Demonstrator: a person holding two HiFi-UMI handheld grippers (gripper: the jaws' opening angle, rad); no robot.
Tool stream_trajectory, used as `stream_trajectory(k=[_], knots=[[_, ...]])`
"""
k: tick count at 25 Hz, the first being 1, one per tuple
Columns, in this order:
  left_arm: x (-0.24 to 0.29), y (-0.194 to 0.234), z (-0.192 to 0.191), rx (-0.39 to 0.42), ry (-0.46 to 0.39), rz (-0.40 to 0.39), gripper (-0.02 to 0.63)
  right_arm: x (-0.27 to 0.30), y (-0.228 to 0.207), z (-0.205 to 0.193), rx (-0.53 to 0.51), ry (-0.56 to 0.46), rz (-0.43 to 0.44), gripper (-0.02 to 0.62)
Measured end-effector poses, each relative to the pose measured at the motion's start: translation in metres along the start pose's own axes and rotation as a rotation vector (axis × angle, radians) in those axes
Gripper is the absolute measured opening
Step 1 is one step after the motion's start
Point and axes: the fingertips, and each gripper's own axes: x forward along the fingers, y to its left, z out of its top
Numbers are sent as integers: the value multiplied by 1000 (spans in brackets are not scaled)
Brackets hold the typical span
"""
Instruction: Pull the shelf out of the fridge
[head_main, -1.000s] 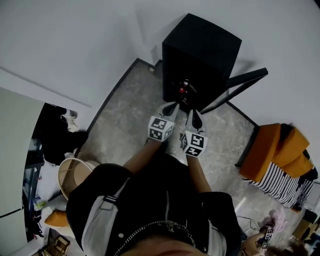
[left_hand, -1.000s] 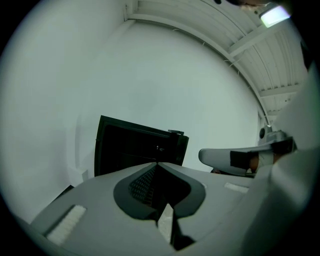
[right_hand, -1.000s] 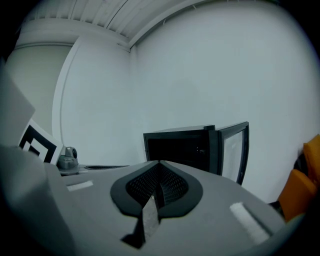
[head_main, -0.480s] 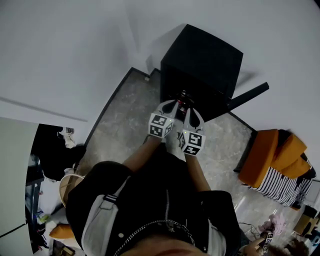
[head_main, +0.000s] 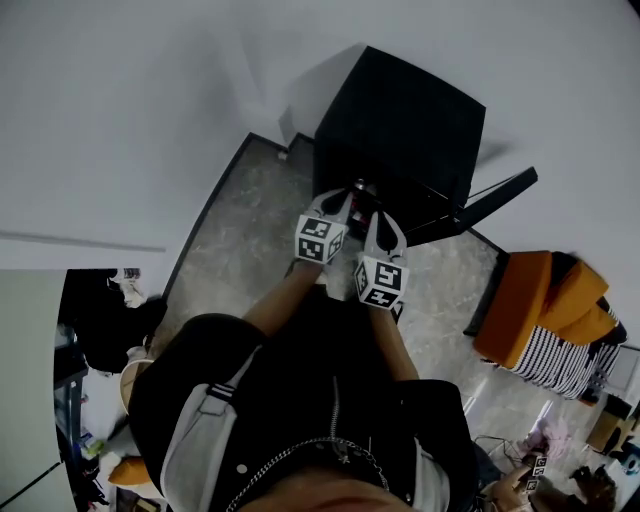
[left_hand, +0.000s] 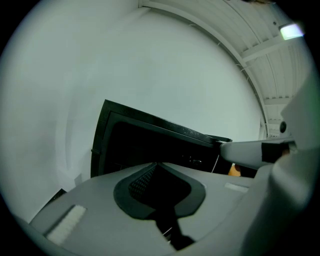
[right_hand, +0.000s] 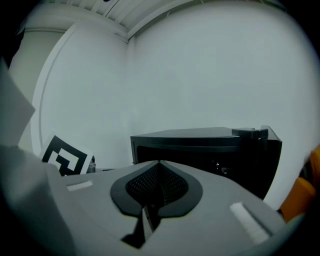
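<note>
Fridge: small black cabinet fridge (head_main: 400, 110) on the grey stone floor (head_main: 250, 230), its back to the white wall (head_main: 130, 100). I take it as my landmark.
Fridge door: the door (head_main: 490, 200) stands swung out at the fridge's right side, seen edge-on from the head view.
Shelf: the fridge's open front is dark in all three views, so I can't make out the shelf inside it.
Left gripper: the left gripper (head_main: 345, 195) has its tips at the fridge's open front, towards the left. Its own view (left_hand: 156, 165) shows the jaws closed tip to tip. I see nothing I can name between them.
Right gripper: the right gripper (head_main: 377, 214) is just beside the left one, a little further back from the fridge front. Its jaws are closed too (right_hand: 160, 162), with only a thin pale sliver low in the slot that I can't identify.
Fridge from the grippers: it fills the middle ground ahead of both tips (left_hand: 140, 145) (right_hand: 200, 145).
Surroundings: an orange cushion (head_main: 535, 300) and striped fabric (head_main: 565, 365) lie well apart from the fridge, beyond the door.
</note>
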Motion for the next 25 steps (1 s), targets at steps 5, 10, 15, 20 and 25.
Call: stream_trajectory(k=[5,10,15,20,25], knots=[[22,13,-9,-15,-6,48,11,10,-7,-2,-24,31,23,-8],[44,36,-15,-152,-41,101,11,12,-11,-6,-49,58,36,-8],[62,58,-25,-351,-87,153,33,9,-20,-8,-61,78,29,-8],[81,66,-27,-588,-175,102,76,7,-29,-8,-79,87,14,-8],[94,83,-33,-867,-298,95,106,2,-33,-11,-99,101,3,-8]])
